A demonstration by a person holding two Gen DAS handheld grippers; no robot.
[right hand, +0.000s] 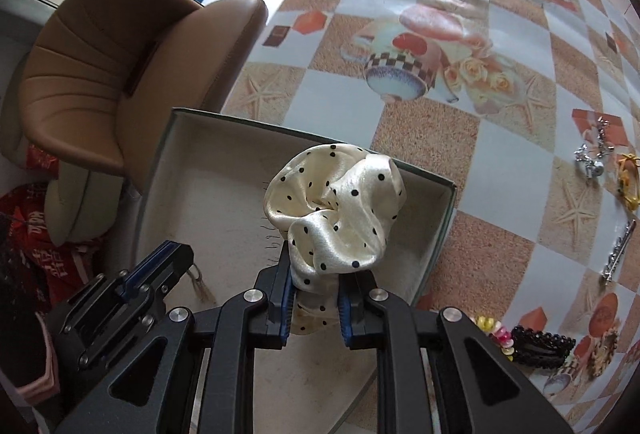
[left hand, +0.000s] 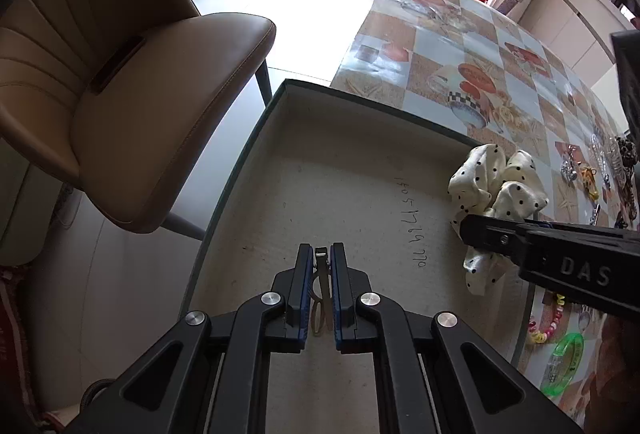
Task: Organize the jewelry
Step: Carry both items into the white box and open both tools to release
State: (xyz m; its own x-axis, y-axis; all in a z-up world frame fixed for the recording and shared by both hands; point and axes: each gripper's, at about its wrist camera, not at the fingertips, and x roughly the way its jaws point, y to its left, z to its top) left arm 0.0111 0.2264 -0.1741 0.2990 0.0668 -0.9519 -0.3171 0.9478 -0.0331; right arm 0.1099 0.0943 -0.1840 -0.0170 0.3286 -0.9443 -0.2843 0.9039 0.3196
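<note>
Two hand-held grippers are over the open box [left hand: 360, 170], both pointing steeply down. My left hand-held gripper [left hand: 321, 254] is pinching a thin metal hair clip [left hand: 322, 286] between its blue pads. My right hand-held gripper [right hand: 316, 274] is pinching a cream scrunchie [right hand: 336, 206] with black dots, above the box at its 3 o'clock side. More jewelry [right hand: 592, 158] lies on the counter [right hand: 400, 122], at 3 o'clock from the box.

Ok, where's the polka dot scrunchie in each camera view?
Left wrist: the scrunchie sits at right-centre, over the box's right wall, pinched by the right claw.
Right wrist: scrunchie at centre, above the claw.
Shared landmark: the open box.
</note>
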